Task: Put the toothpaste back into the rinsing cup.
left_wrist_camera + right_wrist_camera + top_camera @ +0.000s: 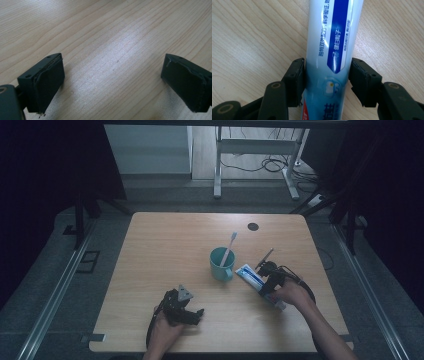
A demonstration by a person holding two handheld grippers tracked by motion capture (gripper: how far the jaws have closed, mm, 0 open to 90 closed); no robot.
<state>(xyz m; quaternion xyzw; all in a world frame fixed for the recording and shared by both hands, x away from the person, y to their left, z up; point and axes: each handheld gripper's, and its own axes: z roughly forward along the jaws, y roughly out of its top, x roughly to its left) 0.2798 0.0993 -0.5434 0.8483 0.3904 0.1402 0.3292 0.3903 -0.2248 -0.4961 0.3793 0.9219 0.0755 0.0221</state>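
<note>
Right gripper view is showing the right gripper [327, 82] straddling a toothpaste tube [332, 50], one jaw touching the tube's left flank and the other standing just off its right flank, so the jaws are sitting apart around it rather than clamped. The tube is lying flat on the desk [249, 37], its long axis running straight away from the gripper, between the jaws and on toward the far edge of that view. From the high view, the right gripper [265, 282] is resting over the tube's near half, and the toothpaste tube [248, 273] is lying diagonally, its far end pointing up and left toward a teal mug [220, 265] holding a toothbrush [229, 246]. The left gripper [112, 82] is hovering over bare desk with jaws wide apart, holding nothing.
</note>
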